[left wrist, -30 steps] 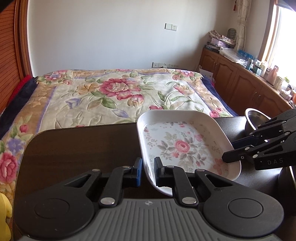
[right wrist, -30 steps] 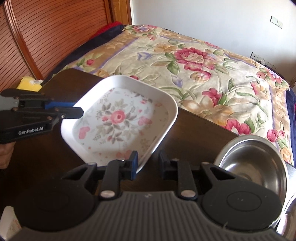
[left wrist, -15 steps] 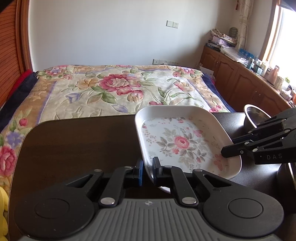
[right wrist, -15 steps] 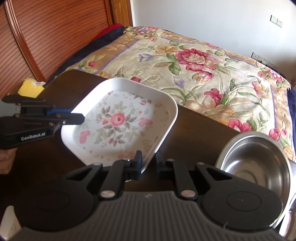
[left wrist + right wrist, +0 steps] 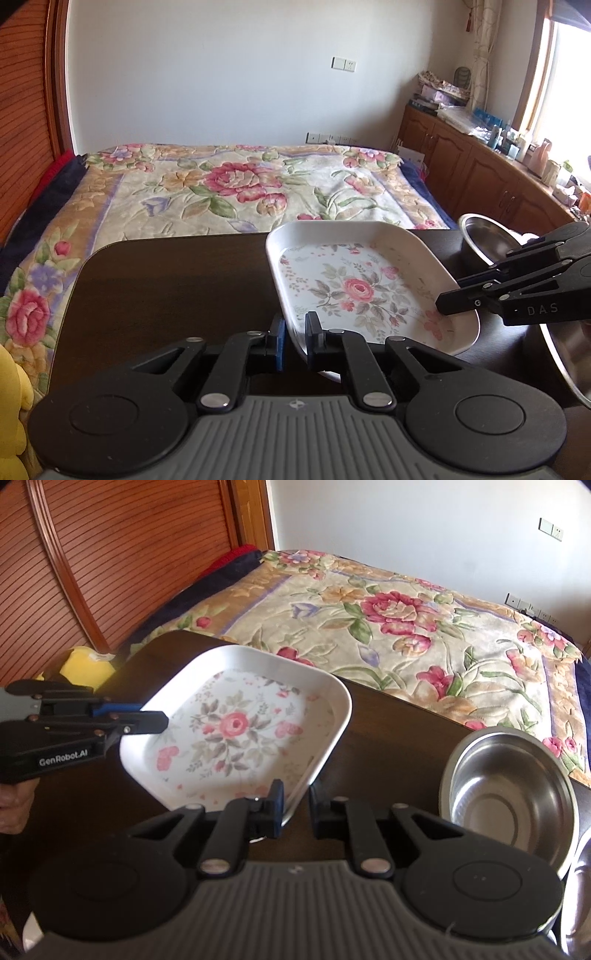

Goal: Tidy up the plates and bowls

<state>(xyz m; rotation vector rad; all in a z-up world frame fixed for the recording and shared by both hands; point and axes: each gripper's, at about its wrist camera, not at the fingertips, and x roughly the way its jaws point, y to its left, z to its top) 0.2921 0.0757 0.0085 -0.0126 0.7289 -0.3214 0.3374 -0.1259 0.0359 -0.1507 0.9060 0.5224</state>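
A white square plate (image 5: pixel 354 288) with a rose print hangs slightly tilted just above the dark wooden table (image 5: pixel 166 288). My left gripper (image 5: pixel 294 332) is shut on the plate's near-left rim. My right gripper (image 5: pixel 297 808) is shut on the opposite rim, and the plate (image 5: pixel 236 727) spreads out ahead of it. Each gripper shows in the other's view: the right gripper (image 5: pixel 447 299) bites the right rim, and the left gripper (image 5: pixel 147 720) comes in from the left. An empty steel bowl (image 5: pixel 506 794) stands on the table to the right of the plate.
The rim of a second steel bowl (image 5: pixel 565 362) shows at the table's right end. A bed with a floral cover (image 5: pixel 240 184) runs along the table's far side. A yellow soft object (image 5: pixel 86 664) lies off the left end. Wooden cabinets (image 5: pixel 480 173) line the right wall.
Both grippers closed further on the plate's rims and rose, carrying the plate up off the table. The steel bowls stayed in place.
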